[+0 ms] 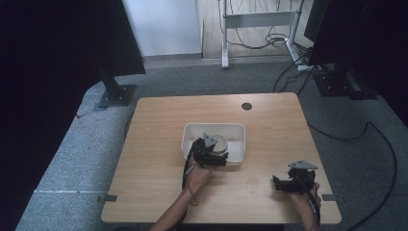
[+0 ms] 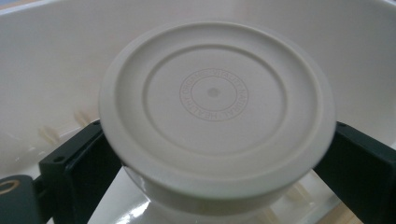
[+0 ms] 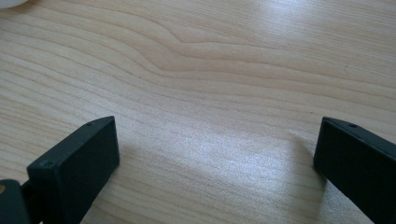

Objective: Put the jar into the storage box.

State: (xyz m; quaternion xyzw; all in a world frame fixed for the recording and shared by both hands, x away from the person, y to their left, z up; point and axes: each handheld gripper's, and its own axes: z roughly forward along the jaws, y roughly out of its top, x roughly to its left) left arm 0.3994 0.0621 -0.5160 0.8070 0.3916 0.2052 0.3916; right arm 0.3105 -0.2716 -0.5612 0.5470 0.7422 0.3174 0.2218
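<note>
Forearms come in from the near edge of the light wooden table [image 1: 159, 134], each hand carrying a black two-jaw gripper. Nearest that edge, toward the table's right corner, the right gripper [image 1: 288, 183] sits low over bare wood; in the right gripper view its jaws stand wide apart with nothing but grain between them, and it lies well apart from the tray. Farther in, at the middle of the table, the left gripper [image 1: 210, 155] reaches over the near wall of the white rectangular plastic tray [image 1: 235, 130]. Its jaws are clamped on the round cream-coloured plastic lidded jar [image 2: 217, 107], one jaw pressing on each side just under the lid's rim, as the left gripper view shows. The jar is inside the tray, in its left half, with the tray's pale walls rising behind it; whether its base touches the tray floor cannot be told. Raised concentric rings and a ring of small embossed lettering mark the lid's top. Beyond the tray, near the table's far edge, sits a small dark round hole [image 1: 247, 106].
</note>
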